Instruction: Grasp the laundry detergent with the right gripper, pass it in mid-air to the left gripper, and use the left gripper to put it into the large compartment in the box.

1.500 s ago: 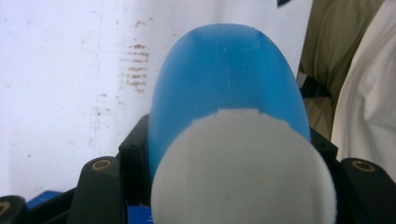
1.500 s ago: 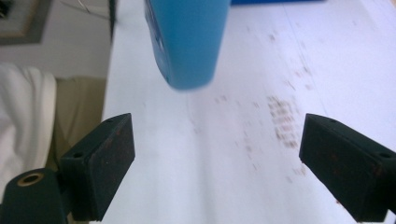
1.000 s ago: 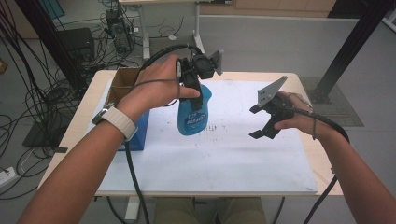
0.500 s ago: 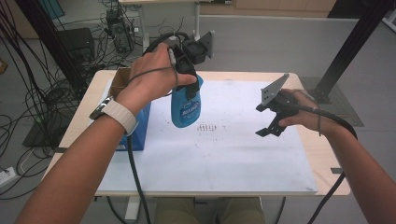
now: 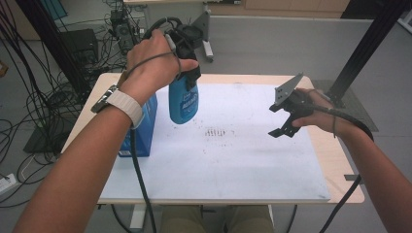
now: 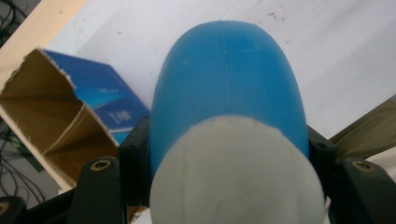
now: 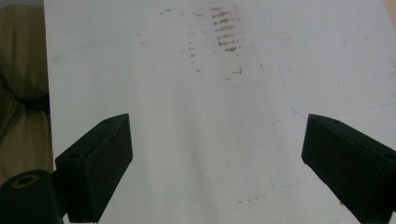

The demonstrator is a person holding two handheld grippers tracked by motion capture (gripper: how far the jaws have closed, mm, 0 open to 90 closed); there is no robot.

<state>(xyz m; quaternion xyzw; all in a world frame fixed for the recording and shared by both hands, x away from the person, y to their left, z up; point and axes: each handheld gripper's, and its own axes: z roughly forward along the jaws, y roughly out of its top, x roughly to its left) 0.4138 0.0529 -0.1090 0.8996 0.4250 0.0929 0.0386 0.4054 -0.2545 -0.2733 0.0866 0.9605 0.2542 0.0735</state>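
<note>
Left gripper (image 5: 187, 65): clenched on the blue bottle (image 5: 183, 101) at its white cap end, a grip that lets the body hang free.
Bottle position: held above the white mat (image 5: 223, 160), just beside the open blue box (image 5: 145, 127).
Bottle axis: near upright, cap up, base toward the mat.
Right gripper (image 5: 286, 119): jaws apart, empty, hovering over the mat.

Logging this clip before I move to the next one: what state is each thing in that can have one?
Blue bottle: held off the table, upright, white cap on.
Left tool: shut on the blue bottle near its top.
Right tool: open, nothing between its jaws, above the white sheet.
Blue box: top open, standing at the table's left edge.
White sheet: flat, with dark marks near its middle.
</note>
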